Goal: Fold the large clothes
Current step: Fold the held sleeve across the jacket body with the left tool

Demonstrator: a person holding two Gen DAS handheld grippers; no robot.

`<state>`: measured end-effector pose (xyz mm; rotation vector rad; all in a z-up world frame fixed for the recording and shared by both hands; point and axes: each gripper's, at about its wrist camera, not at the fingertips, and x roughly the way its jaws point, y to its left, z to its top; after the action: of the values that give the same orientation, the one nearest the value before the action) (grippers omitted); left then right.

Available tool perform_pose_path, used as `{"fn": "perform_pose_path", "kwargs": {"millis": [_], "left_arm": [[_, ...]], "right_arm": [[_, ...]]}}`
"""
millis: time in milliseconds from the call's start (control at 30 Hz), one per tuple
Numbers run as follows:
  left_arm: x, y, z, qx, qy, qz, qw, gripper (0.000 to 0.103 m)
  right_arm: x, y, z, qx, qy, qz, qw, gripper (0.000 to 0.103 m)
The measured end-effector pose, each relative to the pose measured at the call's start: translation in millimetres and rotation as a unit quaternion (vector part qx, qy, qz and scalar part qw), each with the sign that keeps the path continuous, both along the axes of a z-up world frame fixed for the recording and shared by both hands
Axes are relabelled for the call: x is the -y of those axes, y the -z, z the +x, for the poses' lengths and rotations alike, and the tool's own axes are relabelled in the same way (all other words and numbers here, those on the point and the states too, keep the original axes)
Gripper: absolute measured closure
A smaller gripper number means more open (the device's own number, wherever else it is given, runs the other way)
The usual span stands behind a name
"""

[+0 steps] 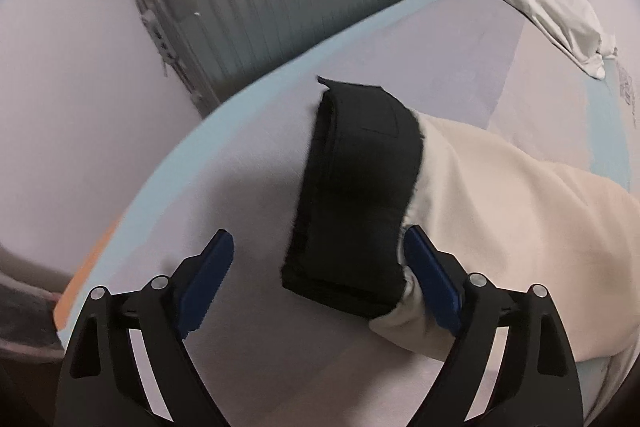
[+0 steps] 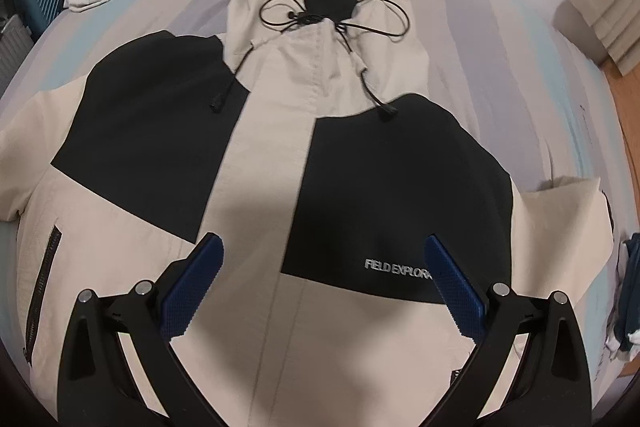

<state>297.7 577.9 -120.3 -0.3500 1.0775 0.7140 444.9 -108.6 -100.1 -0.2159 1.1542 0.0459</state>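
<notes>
Cream-and-black hooded shell jacket [image 2: 304,155] spread face-up on the pale lilac bed sheet [image 1: 248,167], sleeves out, ready for folding. Left tool [image 1: 318,281] wide open, straddling the black cuff [image 1: 356,199], gripping nothing. Right tool [image 2: 322,277] likewise wide open and empty above the chest.

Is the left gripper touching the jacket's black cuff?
Cannot tell. In the left wrist view the open left gripper straddles the black cuff; its right pad overlaps the cream sleeve.
</notes>
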Motion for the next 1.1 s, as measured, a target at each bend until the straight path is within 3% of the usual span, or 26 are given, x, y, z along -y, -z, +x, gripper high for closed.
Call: {"fn": "perform_pose_path", "kwargs": {"millis": [67, 233, 267, 333, 433, 600, 800, 1100], "left_arm": [[6.3, 1.6, 3.1, 0.0, 0.018, -0.01, 0.9998, 0.047], [8.0, -3.6, -2.5, 0.009, 0.013, -0.019, 0.9997, 0.061], [8.3, -5.8, -2.8, 0.011, 0.012, -0.02, 0.9997, 0.07], [13.9, -15.5, -1.2, 0.015, 0.016, -0.01, 0.9997, 0.081], [32.7, -34.2, 5.0, 0.024, 0.037, 0.0, 0.999, 0.091], [86.5, -65.8, 24.1, 0.053, 0.089, -0.009, 0.9946, 0.094], [167.3, -100.7, 54.9, 0.095, 0.155, -0.037, 0.9827, 0.095], [300.0, -120.1, 101.1, 0.11, 0.227, -0.071, 0.9652, 0.095]], "right_arm": [[-5.6, 0.5, 1.6, 0.0, -0.002, 0.001, 1.0, 0.007], [-12.1, 0.4, 4.1, 0.0, 0.0, 0.01, 1.0, 0.007], [-12.7, 0.1, 4.0, 0.0, 0.0, 0.011, 1.0, 0.007], [-11.7, -0.5, 2.7, -0.001, 0.0, 0.013, 1.0, 0.007], [-6.0, -1.9, 0.3, 0.0, 0.002, 0.014, 1.0, 0.007], [9.3, -8.8, -4.1, 0.004, 0.011, 0.021, 1.0, 0.007], [37.6, -25.2, -11.3, 0.019, 0.019, 0.028, 0.999, 0.007], [108.4, -42.9, -19.9, 0.035, 0.056, 0.028, 0.997, 0.007]]}}
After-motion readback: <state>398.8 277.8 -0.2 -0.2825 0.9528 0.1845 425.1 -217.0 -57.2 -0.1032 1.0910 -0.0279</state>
